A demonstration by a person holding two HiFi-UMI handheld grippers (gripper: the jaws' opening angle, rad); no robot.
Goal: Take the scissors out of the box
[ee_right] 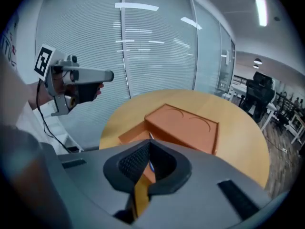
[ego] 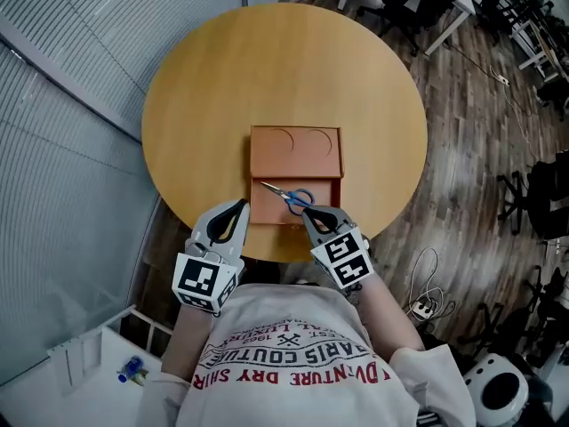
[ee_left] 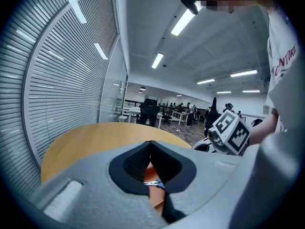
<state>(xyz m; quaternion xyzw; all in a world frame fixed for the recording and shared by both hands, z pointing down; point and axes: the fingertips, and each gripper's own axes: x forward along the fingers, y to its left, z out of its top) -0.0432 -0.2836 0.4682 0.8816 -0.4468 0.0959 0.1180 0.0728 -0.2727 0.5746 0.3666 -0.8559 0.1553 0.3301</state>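
Note:
An orange box (ego: 267,205) lies open on the round wooden table (ego: 204,96), its lid (ego: 296,152) folded back on the far side. The scissors (ego: 293,197), silver blades and blue handles, lie in the near half. My left gripper (ego: 238,206) hovers shut and empty at the box's near left corner. My right gripper (ego: 308,215) is shut and empty, its tip just short of the blue handles. In the left gripper view the scissors (ee_left: 153,182) show through the gap under the joined tips (ee_left: 151,144). In the right gripper view the blade tip (ee_right: 151,135) and the lid (ee_right: 183,125) lie beyond the tips (ee_right: 150,144).
The table's near edge (ego: 284,258) is right under both grippers. A glass wall with blinds (ego: 71,105) runs along the left. Office chairs (ego: 409,7) and floor cables (ego: 422,305) are off to the right. A white shelf (ego: 80,363) stands at the lower left.

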